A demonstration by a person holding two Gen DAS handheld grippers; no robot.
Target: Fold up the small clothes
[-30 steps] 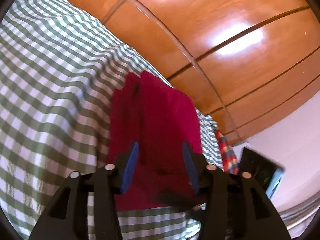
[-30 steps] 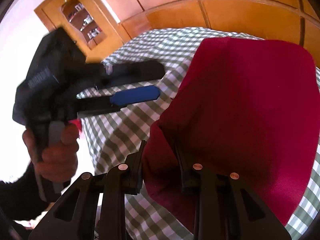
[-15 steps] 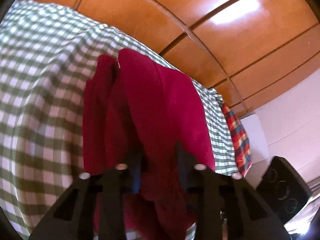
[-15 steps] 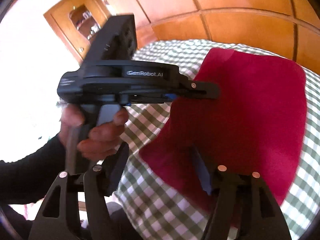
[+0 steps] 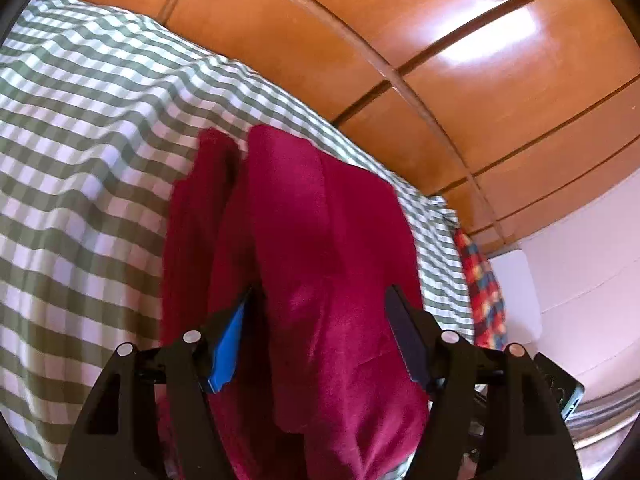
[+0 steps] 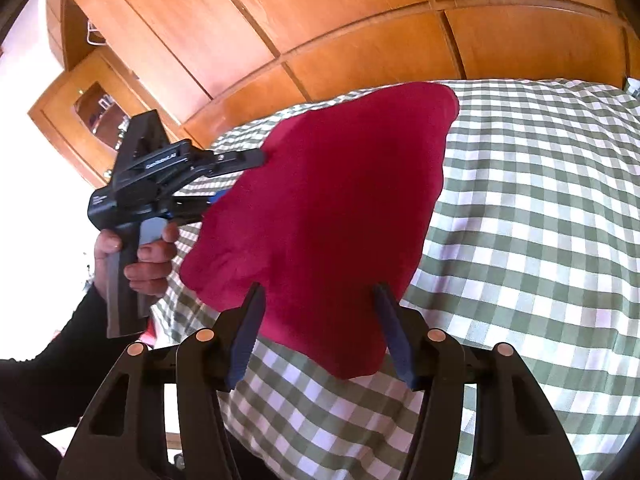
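Observation:
A dark red garment (image 5: 312,264) lies folded on the green-and-white checked cloth (image 5: 80,152); it also shows in the right wrist view (image 6: 328,208). My left gripper (image 5: 320,332) is open, its fingers on either side of the near end of the garment; in the right wrist view it (image 6: 236,176) sits at the garment's left edge. My right gripper (image 6: 320,332) is open, its fingers astride the near corner of the garment, not pinching it.
Wooden panelled wall (image 5: 440,60) stands behind the checked surface. A plaid cloth (image 5: 480,280) hangs at the right edge of the checked cloth. A wooden glass-front cabinet (image 6: 92,112) stands at the left. A white wall (image 5: 580,280) is at right.
Both grippers have opened and let go of the red garment. The right gripper has drawn back, and the garment now lies flatter on the checked cloth.

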